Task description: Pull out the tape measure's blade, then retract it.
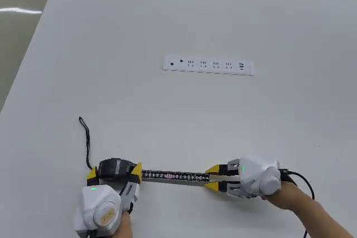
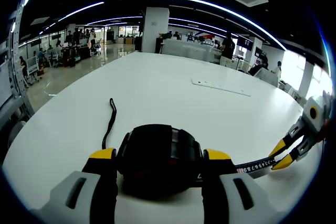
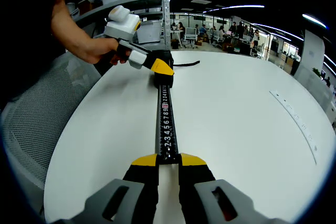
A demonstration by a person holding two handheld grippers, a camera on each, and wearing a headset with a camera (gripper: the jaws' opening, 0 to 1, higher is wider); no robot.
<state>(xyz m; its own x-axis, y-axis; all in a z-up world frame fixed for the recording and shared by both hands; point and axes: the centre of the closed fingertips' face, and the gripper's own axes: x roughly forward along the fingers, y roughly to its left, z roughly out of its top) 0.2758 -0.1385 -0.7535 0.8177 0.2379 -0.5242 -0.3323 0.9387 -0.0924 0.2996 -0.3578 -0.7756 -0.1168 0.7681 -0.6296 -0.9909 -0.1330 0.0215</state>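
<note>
A black tape measure lies near the white table's front edge, its wrist strap trailing away behind it. My left gripper is shut on the tape measure's case, yellow tips on either side. The blade runs out to the right, numbers up, flat over the table. My right gripper is shut on the blade's end. In the right gripper view the blade stretches away to the case held by the left gripper.
A white power strip lies flat at the middle of the table, well beyond the grippers. The table's left edge drops to the floor. A mesh chair stands by the table in the right gripper view.
</note>
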